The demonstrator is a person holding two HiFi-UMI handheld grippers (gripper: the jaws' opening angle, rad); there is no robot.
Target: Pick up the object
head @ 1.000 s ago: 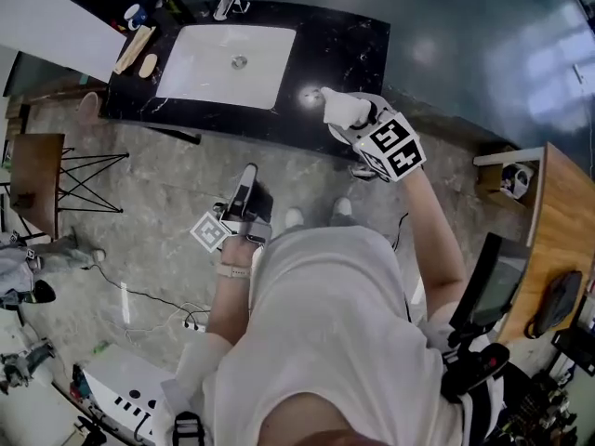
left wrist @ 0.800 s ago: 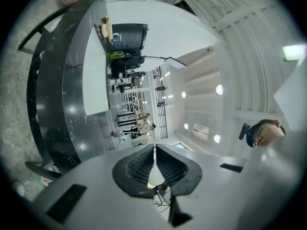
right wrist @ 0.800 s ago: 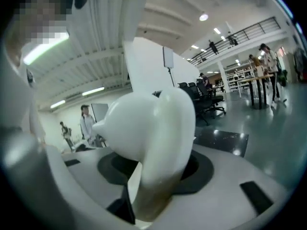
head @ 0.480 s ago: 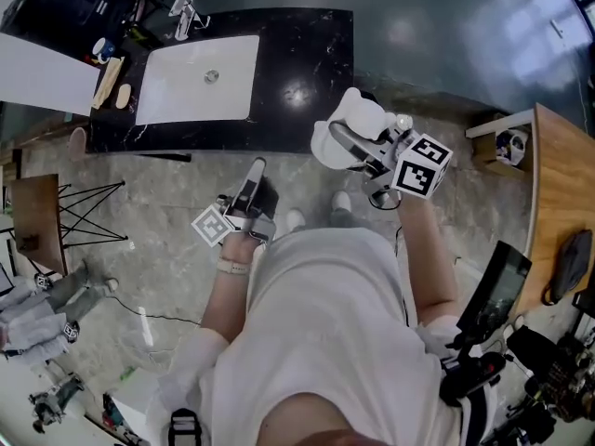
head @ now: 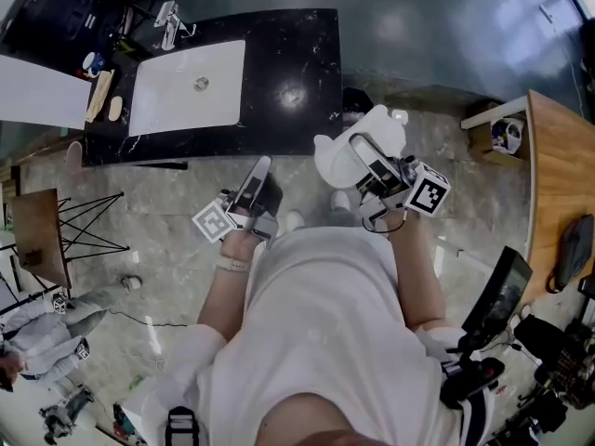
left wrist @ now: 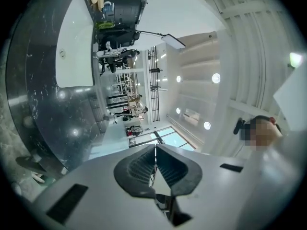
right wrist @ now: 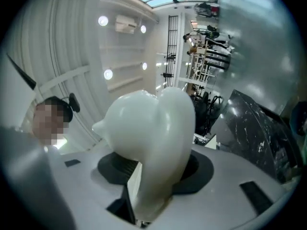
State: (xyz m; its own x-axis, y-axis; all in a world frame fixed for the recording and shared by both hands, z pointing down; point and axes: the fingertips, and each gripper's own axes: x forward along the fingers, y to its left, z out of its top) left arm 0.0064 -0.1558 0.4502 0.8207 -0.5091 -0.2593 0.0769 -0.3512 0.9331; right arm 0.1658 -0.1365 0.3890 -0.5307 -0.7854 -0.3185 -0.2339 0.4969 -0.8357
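At frame centre, the right hand-held gripper (head: 374, 163) pinches the white rounded object (head: 351, 145), which protrudes beyond its jaws toward the black bench (head: 297, 63); the left hand-held gripper (head: 258, 167) is pressed together.

No readable text, no labels, no numbers

I bring the right gripper (head: 364, 154) and the white rounded object (head: 379, 124) it clamps off the black counter (head: 288, 82), where they sat a second ago. They now hang over the stone floor (head: 186, 193), nearer my body. The gripper rolls on the way.
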